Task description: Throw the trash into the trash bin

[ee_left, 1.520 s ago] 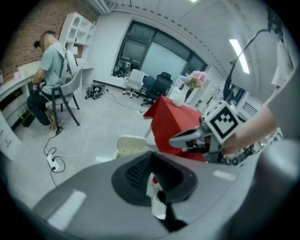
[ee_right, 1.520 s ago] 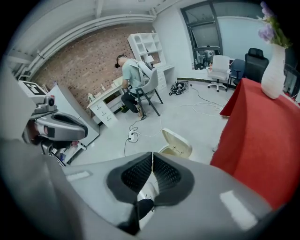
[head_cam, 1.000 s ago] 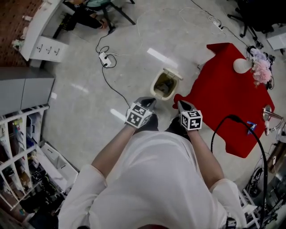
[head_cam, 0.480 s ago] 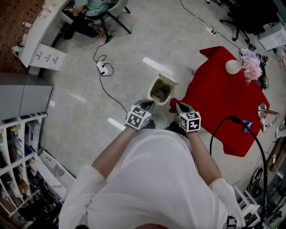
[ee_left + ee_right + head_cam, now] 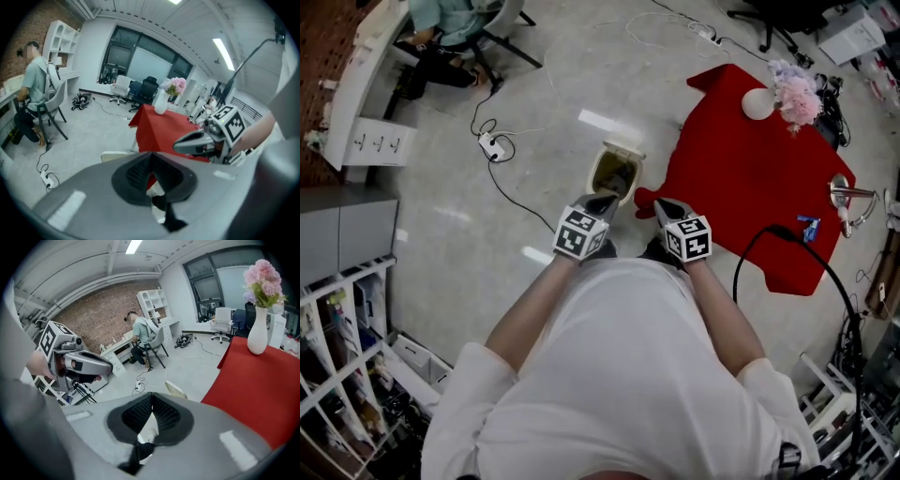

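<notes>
Left tool (image 5: pixel 606 201) is hovering near the middle of the head view, pointing up the frame and downward. Its jaws are pressing together with nothing between them. Right tool (image 5: pixel 660 205) is hanging just beside it, to its right, with its jaws likewise closed and gripping nothing. Each tool is showing up in the other's gripper view, apart from it.

A person in a white shirt (image 5: pixel 628 375) is filling the lower half of the head view, arms reaching up the frame to the tools.

Just above the tool tips in the head view, the bin (image 5: pixel 615 174) is standing on the pale floor (image 5: pixel 487 234) with its lid tilting open. Something dark is lying inside; what it is cannot be told. The bin is sitting just left of the counter (image 5: pixel 750 187), which is wearing a red cloth. A white vase (image 5: pixel 757 103) with pink flowers (image 5: pixel 797 86) is standing at the counter's upper edge.

At the upper left, another person (image 5: pixel 441 19) is sitting on a chair at a white desk (image 5: pixel 366 94). A power strip (image 5: pixel 490 145) is lying on the floor below them.
</notes>
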`<move>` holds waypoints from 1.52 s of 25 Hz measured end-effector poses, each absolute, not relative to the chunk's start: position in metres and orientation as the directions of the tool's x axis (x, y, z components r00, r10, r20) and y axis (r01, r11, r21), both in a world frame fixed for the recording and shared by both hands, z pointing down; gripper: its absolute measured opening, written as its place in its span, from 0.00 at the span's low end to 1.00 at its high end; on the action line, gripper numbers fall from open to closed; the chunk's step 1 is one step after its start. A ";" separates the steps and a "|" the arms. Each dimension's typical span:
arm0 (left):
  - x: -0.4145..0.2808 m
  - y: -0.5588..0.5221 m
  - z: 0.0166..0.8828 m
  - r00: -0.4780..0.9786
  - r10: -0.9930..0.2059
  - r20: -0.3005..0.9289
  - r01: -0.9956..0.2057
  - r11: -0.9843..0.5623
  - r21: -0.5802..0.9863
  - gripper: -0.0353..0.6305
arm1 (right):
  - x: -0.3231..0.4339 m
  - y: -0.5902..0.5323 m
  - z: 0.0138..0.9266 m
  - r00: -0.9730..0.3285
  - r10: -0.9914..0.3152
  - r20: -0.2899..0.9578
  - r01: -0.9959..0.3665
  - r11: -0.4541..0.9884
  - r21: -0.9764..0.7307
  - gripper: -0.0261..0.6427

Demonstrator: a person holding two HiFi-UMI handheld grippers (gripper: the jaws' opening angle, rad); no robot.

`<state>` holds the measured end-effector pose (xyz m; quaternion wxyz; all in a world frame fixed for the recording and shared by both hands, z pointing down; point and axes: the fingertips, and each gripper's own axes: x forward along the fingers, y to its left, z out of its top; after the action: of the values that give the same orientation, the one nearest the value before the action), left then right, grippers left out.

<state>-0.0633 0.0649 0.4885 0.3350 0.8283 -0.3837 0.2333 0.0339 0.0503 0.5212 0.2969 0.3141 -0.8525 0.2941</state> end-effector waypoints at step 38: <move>0.281 0.017 0.506 0.731 -0.203 0.652 -0.532 -0.767 0.358 0.06 | 0.452 0.020 0.550 -0.270 -0.616 0.740 -0.963 0.165 -0.214 0.14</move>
<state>0.2811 0.0170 0.5061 0.2715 0.8897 -0.2065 0.3035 0.4518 0.0198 0.5498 0.2534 0.5483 -0.7200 0.3417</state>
